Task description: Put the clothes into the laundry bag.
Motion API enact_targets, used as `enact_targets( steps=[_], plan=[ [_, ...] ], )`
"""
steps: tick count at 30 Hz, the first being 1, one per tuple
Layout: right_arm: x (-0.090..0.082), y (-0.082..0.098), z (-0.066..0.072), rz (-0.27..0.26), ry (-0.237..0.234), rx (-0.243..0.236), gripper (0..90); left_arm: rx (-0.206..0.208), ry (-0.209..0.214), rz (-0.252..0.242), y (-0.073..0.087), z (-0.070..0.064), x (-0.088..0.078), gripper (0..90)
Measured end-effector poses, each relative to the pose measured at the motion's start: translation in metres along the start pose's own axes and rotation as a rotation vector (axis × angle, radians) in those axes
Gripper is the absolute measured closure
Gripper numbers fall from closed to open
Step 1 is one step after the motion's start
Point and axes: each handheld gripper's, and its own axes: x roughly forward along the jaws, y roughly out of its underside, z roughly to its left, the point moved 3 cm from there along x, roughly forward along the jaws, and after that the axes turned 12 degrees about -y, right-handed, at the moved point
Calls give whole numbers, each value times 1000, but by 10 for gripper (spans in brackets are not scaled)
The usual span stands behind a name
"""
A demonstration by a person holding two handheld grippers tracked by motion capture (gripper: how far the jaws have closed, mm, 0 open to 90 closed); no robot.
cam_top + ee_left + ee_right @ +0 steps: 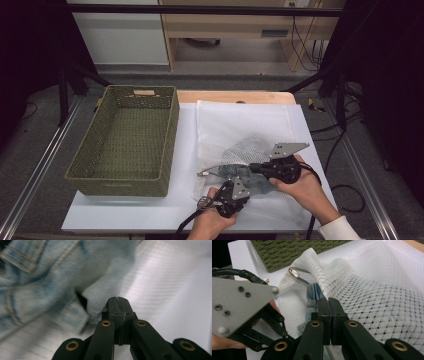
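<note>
Got a denim piece (313, 296) half inside the white mesh laundry bag (240, 125), lying on the surface (125, 205) right of the green basket (125, 140). My left tongs (118, 300) are pinched shut on a denim edge, and my right tongs (328, 302) are clamped on the bag's mesh near its zipper (295, 272). Both are soft and floppy. I reckon the mesh snags easily, so grab hems and seams.
</note>
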Motion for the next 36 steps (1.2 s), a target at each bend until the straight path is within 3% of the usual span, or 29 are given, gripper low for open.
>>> enact_targets(
  steps=[9,20,26,36],
  plan=[
    [-1,5,-1,-3,2,9,893,-100,-9,-42,-9,15,8,900],
    [-1,14,0,-5,17,37,894,-111,-56,-93,-22,25,12,900],
    [0,14,1,3,23,39,893,-92,-88,-92,-23,27,18,900],
    [1,22,-1,14,31,59,893,-99,-110,-98,-26,33,22,900]
  ],
)
